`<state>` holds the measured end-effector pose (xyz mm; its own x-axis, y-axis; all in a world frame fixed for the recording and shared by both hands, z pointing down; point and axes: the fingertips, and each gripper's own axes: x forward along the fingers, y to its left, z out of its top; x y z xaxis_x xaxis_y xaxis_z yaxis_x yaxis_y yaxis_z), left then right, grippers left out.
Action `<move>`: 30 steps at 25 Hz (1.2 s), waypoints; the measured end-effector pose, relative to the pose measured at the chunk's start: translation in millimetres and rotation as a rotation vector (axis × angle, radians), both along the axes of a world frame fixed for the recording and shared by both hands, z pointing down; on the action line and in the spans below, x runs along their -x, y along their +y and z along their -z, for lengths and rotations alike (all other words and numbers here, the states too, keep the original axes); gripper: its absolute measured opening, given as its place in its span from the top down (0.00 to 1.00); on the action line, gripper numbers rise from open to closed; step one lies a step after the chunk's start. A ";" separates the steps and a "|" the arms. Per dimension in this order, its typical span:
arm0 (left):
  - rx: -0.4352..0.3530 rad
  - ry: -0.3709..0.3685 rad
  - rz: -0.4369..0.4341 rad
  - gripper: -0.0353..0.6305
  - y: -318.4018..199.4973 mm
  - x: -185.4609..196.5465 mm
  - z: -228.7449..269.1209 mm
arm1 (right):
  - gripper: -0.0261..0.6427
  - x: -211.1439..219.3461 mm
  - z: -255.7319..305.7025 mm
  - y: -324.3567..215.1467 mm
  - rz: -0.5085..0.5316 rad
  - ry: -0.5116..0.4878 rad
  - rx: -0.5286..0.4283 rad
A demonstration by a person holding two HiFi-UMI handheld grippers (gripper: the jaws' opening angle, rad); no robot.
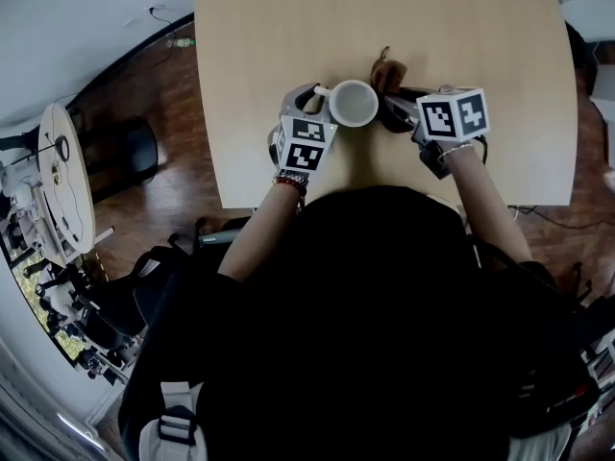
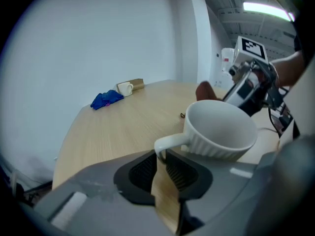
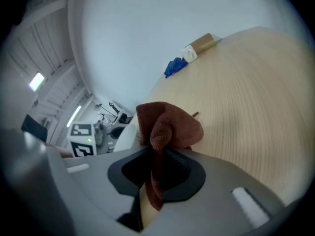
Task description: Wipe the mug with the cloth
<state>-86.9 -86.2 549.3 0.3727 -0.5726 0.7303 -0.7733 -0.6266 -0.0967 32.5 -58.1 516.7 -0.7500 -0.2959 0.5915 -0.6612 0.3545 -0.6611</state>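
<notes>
The mug (image 1: 353, 103) stands upright on the worktop (image 1: 384, 17), near the edge closest to the person, between the two tools. It is white, ribbed low on the outside, and its handle (image 2: 165, 144) points toward the left tool (image 2: 161, 156). That tool's jaws stand a narrow way apart with the handle's outer bend between their tips. Both pads (image 2: 179, 168) seem to touch the handle, and bare worktop shows through the gap below it. The right tool (image 3: 156, 154) sits just beside the mug on the opposite side. Its jaws are closed tight on the cloth (image 3: 170, 124), a brown, fuzzy rag pinched in a fold. A rounded bunch of the cloth rises above the jaw tips, and a short tail hangs down between the pads. In the head view the bunch lies close to the mug's rim, on the far right; whether it touches the mug cannot be told. At the far end of the worktop, well apart from all this, lie a blue crumpled thing (image 2: 106, 100), a small white cup (image 2: 125, 88) and a brown box (image 2: 137, 84) close together.
</notes>
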 end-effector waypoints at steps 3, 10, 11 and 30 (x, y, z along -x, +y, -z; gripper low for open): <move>0.004 -0.087 -0.039 0.85 11.3 6.4 -3.7 | 0.88 -6.4 30.0 12.4 -0.052 -0.098 -0.013; 0.060 -0.135 -0.097 0.85 42.7 11.9 -6.4 | 0.88 7.2 17.5 40.0 -0.042 -0.164 0.017; 0.064 -0.139 -0.104 0.85 46.4 11.4 -6.3 | 0.88 7.7 17.1 38.6 -0.052 -0.169 0.016; 0.113 -0.100 -0.161 0.85 68.8 15.5 -4.0 | 0.89 7.6 -40.4 8.3 -0.050 0.120 0.029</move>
